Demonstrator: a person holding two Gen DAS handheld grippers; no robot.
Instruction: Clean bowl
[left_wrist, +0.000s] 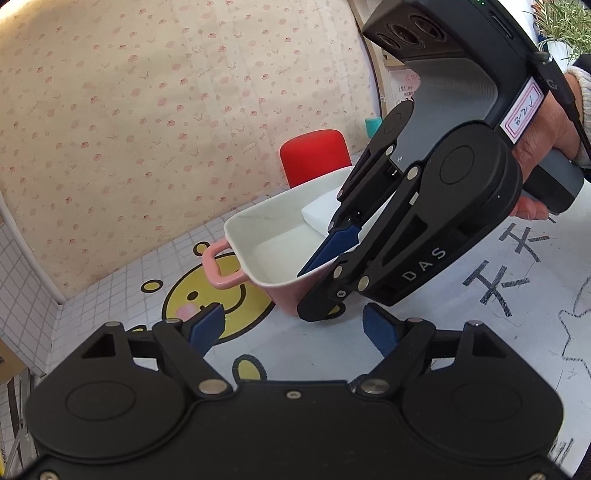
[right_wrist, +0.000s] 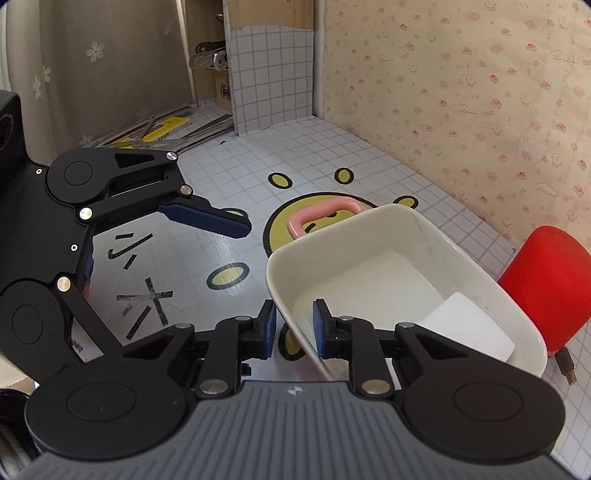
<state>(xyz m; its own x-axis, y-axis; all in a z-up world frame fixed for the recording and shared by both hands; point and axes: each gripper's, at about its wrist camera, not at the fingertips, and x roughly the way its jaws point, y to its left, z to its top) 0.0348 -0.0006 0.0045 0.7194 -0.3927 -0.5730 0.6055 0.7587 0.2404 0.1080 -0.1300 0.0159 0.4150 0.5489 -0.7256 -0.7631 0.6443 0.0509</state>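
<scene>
The bowl (right_wrist: 373, 280), tilted on the counter (right_wrist: 207, 280) beside the red cup (right_wrist: 546, 288), is pinched at its near wall by the right gripper (right_wrist: 294, 328). A white sponge (right_wrist: 469, 332) lies inside. The left gripper (left_wrist: 295, 328) hovers wide open, empty. Glazed ceramic: stiff, likely slippery and chippable; the rim or pink handle (right_wrist: 321, 214) suits best.

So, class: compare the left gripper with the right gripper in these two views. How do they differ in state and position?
The right gripper is closed on the near wall of the pink bowl, one finger inside and one outside; the left gripper is open and holds nothing. The right one tilts the bowl, where a white sponge lies; the left hangs apart from it, over the table. Both have blue pads.
</scene>
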